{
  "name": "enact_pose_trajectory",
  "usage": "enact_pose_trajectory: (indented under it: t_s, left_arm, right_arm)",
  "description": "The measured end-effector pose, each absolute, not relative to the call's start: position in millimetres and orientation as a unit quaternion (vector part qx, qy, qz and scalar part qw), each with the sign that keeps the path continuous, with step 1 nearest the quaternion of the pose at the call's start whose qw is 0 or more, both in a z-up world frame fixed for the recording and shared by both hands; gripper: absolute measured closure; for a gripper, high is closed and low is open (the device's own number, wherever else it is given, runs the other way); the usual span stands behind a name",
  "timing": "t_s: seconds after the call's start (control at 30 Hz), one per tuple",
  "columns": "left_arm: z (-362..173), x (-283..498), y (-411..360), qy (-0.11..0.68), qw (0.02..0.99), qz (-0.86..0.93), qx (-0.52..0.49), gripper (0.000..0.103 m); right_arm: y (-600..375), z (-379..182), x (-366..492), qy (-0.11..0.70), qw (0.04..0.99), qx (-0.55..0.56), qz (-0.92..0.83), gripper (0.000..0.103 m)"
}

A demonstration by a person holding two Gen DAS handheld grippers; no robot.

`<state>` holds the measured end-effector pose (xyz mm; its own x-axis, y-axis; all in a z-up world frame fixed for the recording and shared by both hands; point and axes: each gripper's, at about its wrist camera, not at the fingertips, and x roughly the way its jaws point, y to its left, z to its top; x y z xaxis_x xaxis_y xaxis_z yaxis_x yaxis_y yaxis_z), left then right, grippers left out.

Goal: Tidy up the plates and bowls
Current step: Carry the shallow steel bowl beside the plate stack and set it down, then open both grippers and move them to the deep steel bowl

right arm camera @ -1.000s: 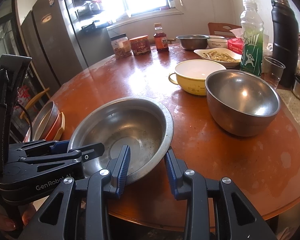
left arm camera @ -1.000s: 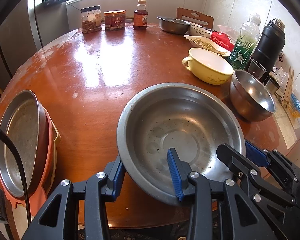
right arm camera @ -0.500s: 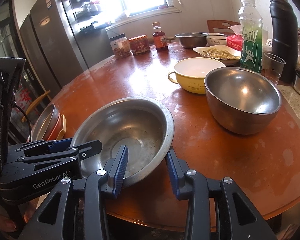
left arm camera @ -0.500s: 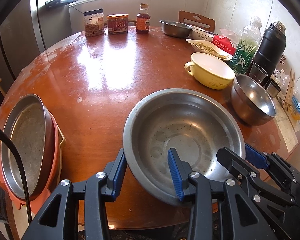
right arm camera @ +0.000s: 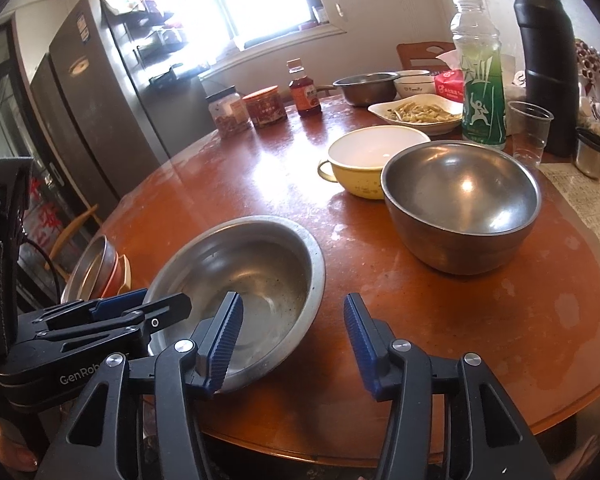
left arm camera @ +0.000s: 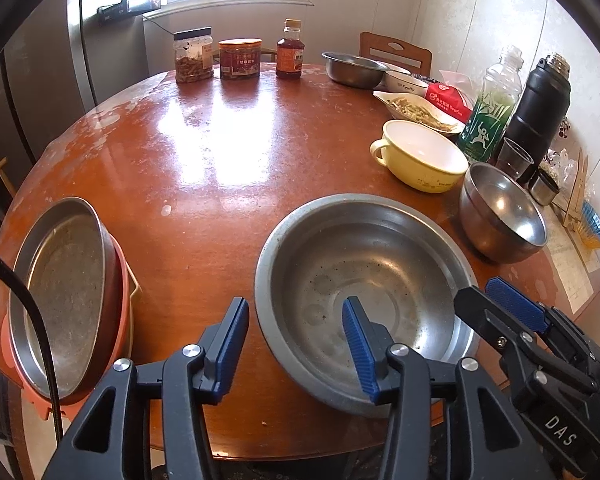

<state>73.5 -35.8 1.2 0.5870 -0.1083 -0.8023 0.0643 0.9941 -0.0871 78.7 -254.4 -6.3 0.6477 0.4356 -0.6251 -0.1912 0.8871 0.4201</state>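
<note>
A wide steel basin rests on the round brown table near its front edge. My left gripper straddles the basin's near-left rim, one finger inside and one outside. Its jaws are opening and the pads stand off the rim. My right gripper straddles the basin's near-right rim in the same way, jaws opening, pads clear of the metal. A deep steel bowl and a yellow handled bowl sit to the right. A steel plate tops a stack of orange plates at the left edge.
Along the back stand jars, a sauce bottle, a small steel bowl and a dish of food. At the right are a green bottle, a black flask and a plastic cup. A fridge stands left.
Both grippers' jaws have widened and come off the basin's rim. The basin now sits flat on the table, a little farther from the cameras.
</note>
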Motion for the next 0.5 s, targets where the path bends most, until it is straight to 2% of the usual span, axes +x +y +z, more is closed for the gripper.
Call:
enact_pose_trajectory:
  t_s: [0.1,0.5]
  left_arm:
    - [4.7,71.2,-37.8,0.446,0.894,-0.040,-0.011,0.047]
    - [30.1,63.5,-45.1,0.408,0.912,-0.046,-0.001,0.044]
  right_arm:
    - [-258.3,-3.2,77.2,0.376,0.896,0.163,0.172,0.048]
    - [-279.5,8.2,74.8,0.348,0.910,0.169,0.149,0.045]
